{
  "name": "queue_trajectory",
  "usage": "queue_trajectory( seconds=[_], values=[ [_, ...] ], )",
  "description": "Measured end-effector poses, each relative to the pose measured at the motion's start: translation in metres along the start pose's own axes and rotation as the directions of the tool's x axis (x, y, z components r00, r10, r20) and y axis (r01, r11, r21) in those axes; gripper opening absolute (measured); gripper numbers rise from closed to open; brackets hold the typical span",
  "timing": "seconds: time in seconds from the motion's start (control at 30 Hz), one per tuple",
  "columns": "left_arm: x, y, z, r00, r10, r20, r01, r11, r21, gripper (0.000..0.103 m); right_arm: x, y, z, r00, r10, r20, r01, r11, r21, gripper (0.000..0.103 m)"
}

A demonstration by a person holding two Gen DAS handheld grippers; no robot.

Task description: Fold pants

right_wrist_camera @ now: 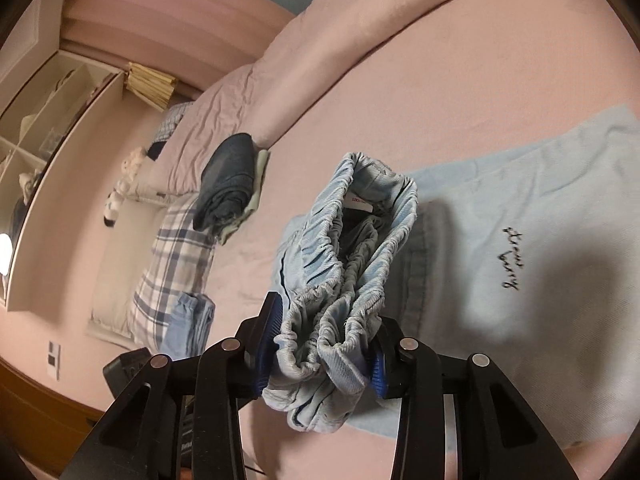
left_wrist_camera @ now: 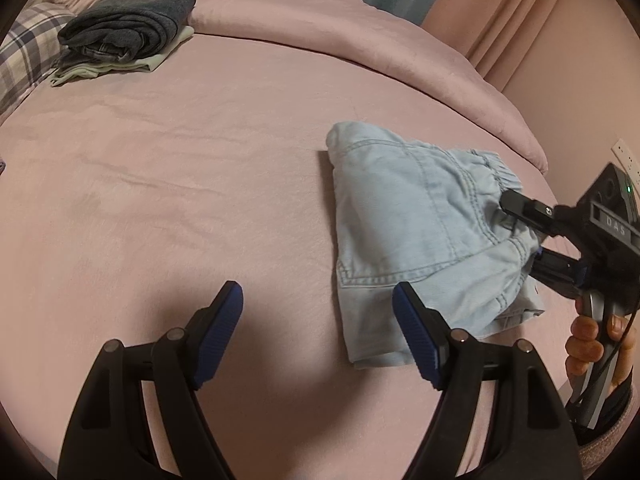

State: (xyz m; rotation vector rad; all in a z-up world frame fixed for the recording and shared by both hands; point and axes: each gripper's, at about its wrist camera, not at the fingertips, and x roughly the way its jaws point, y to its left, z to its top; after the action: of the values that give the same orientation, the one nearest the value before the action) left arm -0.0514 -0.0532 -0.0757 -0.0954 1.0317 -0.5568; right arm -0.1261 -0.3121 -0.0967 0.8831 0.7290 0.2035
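My right tongs (right_wrist_camera: pixel 320 354) pinch the light-blue denim pants (left_wrist_camera: pixel 416 216) at the waistband; left tongs (left_wrist_camera: pixel 318 320), wide open and empty, should pin the three-o'clock hem.

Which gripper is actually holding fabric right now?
The right gripper, shut on the elastic waistband of the light blue pants. The left gripper is open, holding nothing, above the pink bedsheet.
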Motion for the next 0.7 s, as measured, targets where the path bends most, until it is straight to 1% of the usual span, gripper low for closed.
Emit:
queue_trajectory(
  seconds=[0.17, 0.27, 0.4, 0.7],
  values=[
    [0.002, 0.000, 0.003, 1.000, -0.005, -0.009, 0.005, 1.000, -0.008, 0.078, -0.008, -0.007, -0.003, 1.000, 0.007, 0.023, -0.007, 0.999, 0.034, 0.039],
    [0.002, -0.002, 0.004, 1.000, -0.006, -0.009, 0.006, 1.000, -0.004, 0.078, -0.016, -0.011, -0.004, 0.999, 0.015, 0.051, -0.017, 0.998, 0.055, 0.039],
    [0.003, -0.006, 0.004, 1.000, -0.005, -0.011, 0.005, 1.000, 0.008, 0.078, -0.028, -0.020, -0.006, 0.997, 0.019, 0.073, -0.024, 0.997, 0.069, 0.039],
    [0.009, -0.014, 0.006, 1.000, -0.008, -0.024, 0.009, 0.999, 0.038, 0.078, -0.040, -0.032, -0.011, 0.993, 0.024, 0.117, -0.036, 0.994, 0.101, 0.038]
  ],
)
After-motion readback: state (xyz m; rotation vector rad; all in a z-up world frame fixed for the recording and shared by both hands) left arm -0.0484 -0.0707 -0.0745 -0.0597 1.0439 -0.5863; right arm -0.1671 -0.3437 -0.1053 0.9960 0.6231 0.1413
